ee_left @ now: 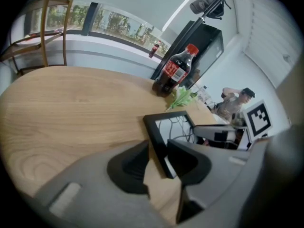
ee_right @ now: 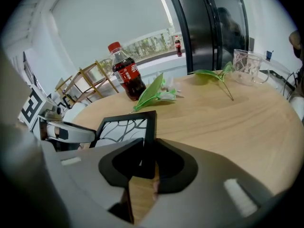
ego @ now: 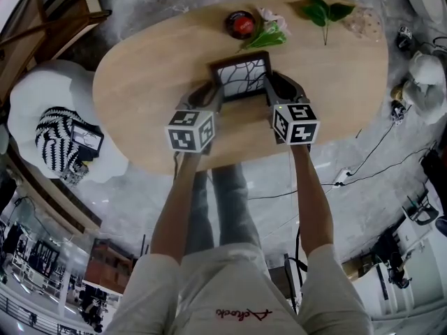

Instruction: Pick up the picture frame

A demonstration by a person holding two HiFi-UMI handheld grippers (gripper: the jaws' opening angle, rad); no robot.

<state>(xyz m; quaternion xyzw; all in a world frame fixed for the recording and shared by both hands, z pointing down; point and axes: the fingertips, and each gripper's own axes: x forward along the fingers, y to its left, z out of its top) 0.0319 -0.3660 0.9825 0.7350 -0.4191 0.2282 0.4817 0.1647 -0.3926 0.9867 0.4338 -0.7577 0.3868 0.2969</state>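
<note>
**Picture frame upright between two claws**

The picture frame (ego: pixel 242 75) stands on edge on the oval wooden tabletop (ego: pixel 154 89), towards its far middle. It leans back a little, and its branch-patterned face is turned to the person. Its broad side runs left to right in the head view.

Just behind it stand a cola bottle (ego: pixel 241 24) with a red cap and a green leaf with pale flowers (ego: pixel 271 31). Further right lie a leafy sprig (ego: pixel 323 9) and a clear glass (ee_right: pixel 247 65). None of them touches the frame or blocks either side of it. Off the tabletop to the left is a white seat (ego: pixel 42 96) with a striped cushion (ego: pixel 57 139).

The left claw (ee_left: pixel 159 163) straddles the frame's left edge. Its jaws are apart, with bare wood showing between the outer pad and the frame. The right claw (ee_right: pixel 148 163) is on the frame's right edge, its pads closed against both faces.
</note>
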